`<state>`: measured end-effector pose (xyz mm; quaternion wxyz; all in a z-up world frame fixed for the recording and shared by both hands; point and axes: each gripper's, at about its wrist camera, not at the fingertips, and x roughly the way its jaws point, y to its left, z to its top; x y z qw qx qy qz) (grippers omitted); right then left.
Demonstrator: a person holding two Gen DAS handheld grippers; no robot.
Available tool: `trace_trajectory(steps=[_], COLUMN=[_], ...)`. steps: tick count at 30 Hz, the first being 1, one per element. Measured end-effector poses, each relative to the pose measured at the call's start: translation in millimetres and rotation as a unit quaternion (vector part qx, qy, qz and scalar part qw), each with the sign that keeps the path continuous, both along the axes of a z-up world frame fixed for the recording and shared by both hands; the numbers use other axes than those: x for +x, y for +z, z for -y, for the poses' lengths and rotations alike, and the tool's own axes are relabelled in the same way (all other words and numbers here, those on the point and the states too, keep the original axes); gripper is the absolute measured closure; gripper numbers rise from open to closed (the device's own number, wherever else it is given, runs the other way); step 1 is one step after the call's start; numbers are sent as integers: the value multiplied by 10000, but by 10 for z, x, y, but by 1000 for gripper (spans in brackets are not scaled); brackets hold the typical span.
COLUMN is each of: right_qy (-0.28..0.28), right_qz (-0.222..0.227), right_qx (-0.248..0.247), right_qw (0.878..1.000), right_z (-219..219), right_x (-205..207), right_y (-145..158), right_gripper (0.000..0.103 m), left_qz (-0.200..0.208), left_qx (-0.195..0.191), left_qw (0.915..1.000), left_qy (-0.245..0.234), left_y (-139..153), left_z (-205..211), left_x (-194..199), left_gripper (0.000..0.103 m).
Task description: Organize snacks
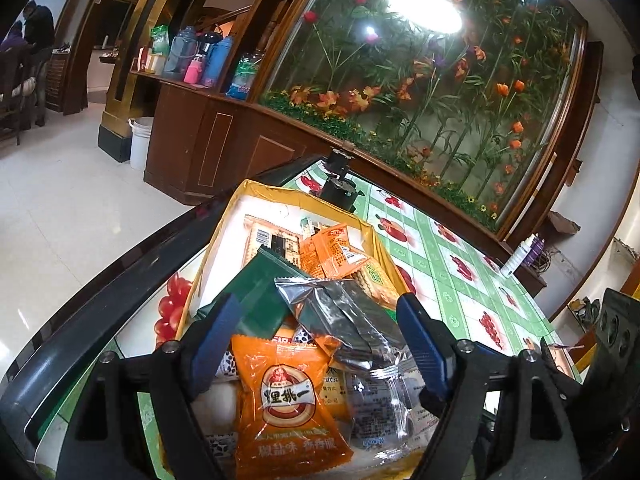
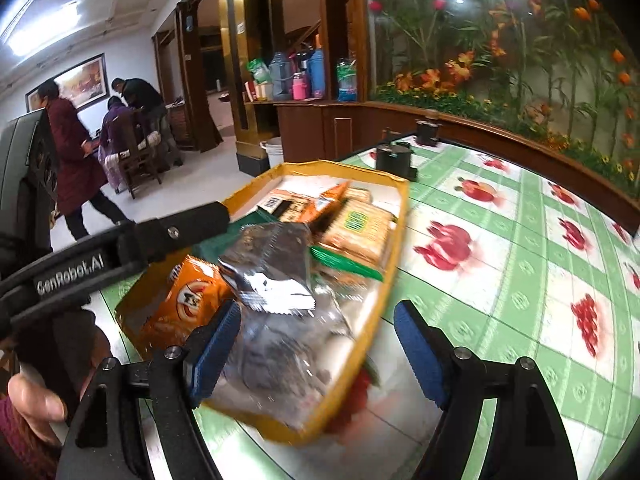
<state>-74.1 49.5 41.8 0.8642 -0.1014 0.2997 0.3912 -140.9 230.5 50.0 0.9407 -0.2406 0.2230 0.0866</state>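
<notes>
A yellow-rimmed tray holds several snack packets: an orange packet, a silver foil packet, a dark green packet, a clear packet and cracker packs. My left gripper is open and hovers over the near end of the tray, holding nothing. In the right wrist view the tray lies left of centre, with the silver packet and orange packet in it. My right gripper is open and empty over the tray's near right rim.
The table has a green checked cloth with fruit prints. Two black cylinders stand past the tray. A white spray bottle stands at the far right edge. The left gripper's arm crosses the right view. People stand far left.
</notes>
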Motion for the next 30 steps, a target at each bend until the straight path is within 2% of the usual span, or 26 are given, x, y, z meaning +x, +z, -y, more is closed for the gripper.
trace_trajectory(steps=[5, 7, 11, 17, 20, 25, 30], right_qy=[-116, -148, -216, -310, -311, -380, -460], right_qz=[-12, -29, -43, -170, -150, -102, 12], right_qx=[33, 70, 133, 235, 291, 394, 438], right_qw=[9999, 9999, 9997, 9991, 9990, 9985, 9980], right_z=[161, 228, 318, 388, 424, 502, 589], right_x=[-40, -52, -61, -34, -60, -88, -170], right_y=[-22, -26, -25, -19, 7, 36, 40], right_gripper=[18, 17, 14, 14, 14, 14, 14], left_qz=[-11, -70, -209, -420, -479, -628, -996], left_qx=[278, 388, 527, 501, 523, 918, 1223], left_qw=[9995, 9991, 9984, 9978, 9971, 9924, 9847], left_qy=[145, 137, 59, 120, 259, 530, 747], left_y=[40, 47, 31, 23, 47, 61, 80], left_z=[128, 196, 286, 313, 347, 479, 530], left_x=[-94, -147, -257, -391, -483, -634, -701], left_gripper=[22, 12, 11, 11, 6, 0, 0])
